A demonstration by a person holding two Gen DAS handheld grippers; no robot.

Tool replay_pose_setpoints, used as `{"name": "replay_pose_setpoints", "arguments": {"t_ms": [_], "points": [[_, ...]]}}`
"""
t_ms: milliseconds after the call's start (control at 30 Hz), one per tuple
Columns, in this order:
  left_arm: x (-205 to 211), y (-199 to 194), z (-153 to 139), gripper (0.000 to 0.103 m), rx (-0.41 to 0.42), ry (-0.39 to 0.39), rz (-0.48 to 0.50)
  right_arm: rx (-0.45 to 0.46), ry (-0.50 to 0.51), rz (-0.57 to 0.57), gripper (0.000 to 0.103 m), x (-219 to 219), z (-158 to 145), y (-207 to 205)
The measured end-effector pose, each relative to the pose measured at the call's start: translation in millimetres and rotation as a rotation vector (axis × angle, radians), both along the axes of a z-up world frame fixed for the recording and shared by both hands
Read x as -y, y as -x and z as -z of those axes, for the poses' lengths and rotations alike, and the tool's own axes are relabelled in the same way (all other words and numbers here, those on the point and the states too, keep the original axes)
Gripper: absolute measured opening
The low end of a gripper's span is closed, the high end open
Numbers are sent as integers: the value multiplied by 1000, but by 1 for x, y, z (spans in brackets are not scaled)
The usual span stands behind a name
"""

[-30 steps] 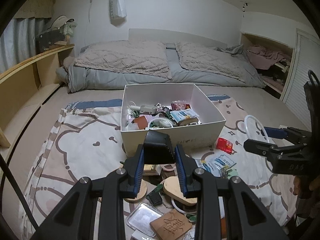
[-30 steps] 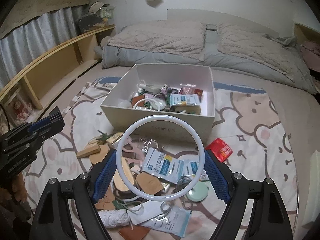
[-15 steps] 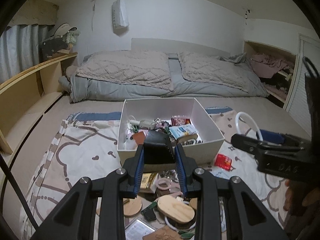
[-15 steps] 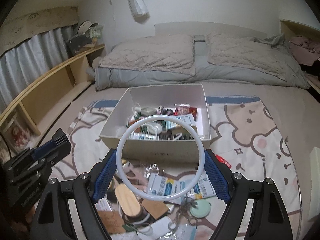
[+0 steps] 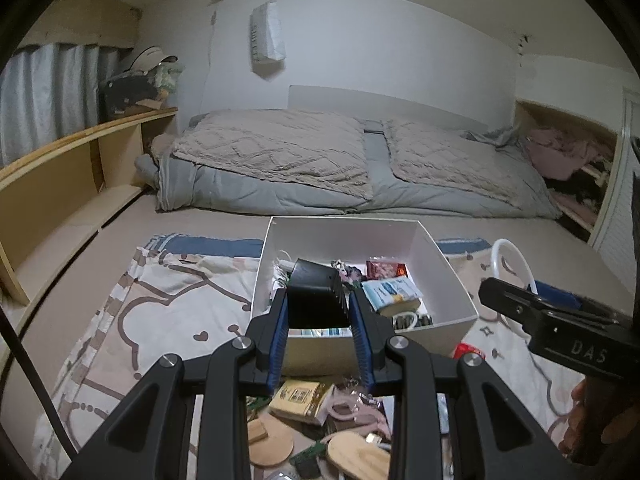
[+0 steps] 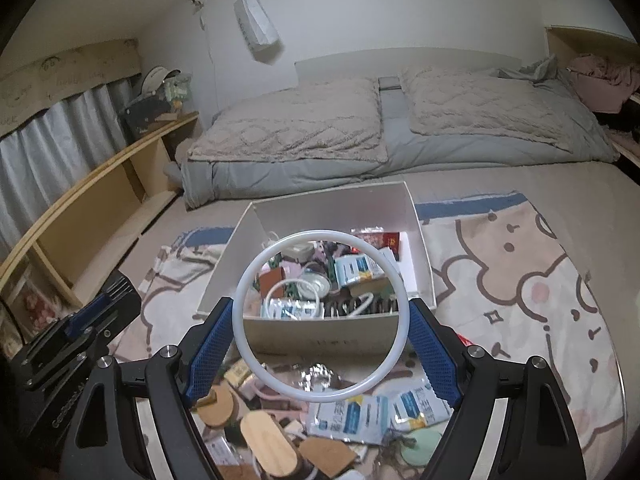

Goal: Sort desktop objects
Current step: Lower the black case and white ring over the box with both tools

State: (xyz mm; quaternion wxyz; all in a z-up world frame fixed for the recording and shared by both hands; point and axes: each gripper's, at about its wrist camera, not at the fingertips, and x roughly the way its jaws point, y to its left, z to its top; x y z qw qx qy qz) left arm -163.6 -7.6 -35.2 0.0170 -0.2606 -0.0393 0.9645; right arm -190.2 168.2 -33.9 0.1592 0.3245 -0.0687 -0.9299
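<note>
Black block (image 5: 316,296) gripped in left fingers (image 5: 318,322), white ring (image 6: 322,322) gripped in right fingers (image 6: 320,344); box (image 6: 320,334) lies just ahead, below both.

Box (image 5: 448,264) front wall behind black block (image 5: 316,300).

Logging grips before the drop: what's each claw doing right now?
Left claw: closed on the black box.
Right claw: closed on the white ring.

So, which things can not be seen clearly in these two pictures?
- Left wrist: the box front wall and part of its contents, hidden by the black block in the left gripper.
- Right wrist: the pile is partly covered by the right gripper and its ring.
- Both: packet print too small.
</note>
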Motion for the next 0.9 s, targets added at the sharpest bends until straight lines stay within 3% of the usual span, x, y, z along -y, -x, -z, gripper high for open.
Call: {"name": "replay_pose_setpoints", "arguments": {"t_ms": [300,900], "points": [[9,32,1,30,-25,-63,-32,-7,17,29,85,-10,9,29],[-5,95,43,30,44,-64,-51,39,3,46,85,-21,39,74]]}}
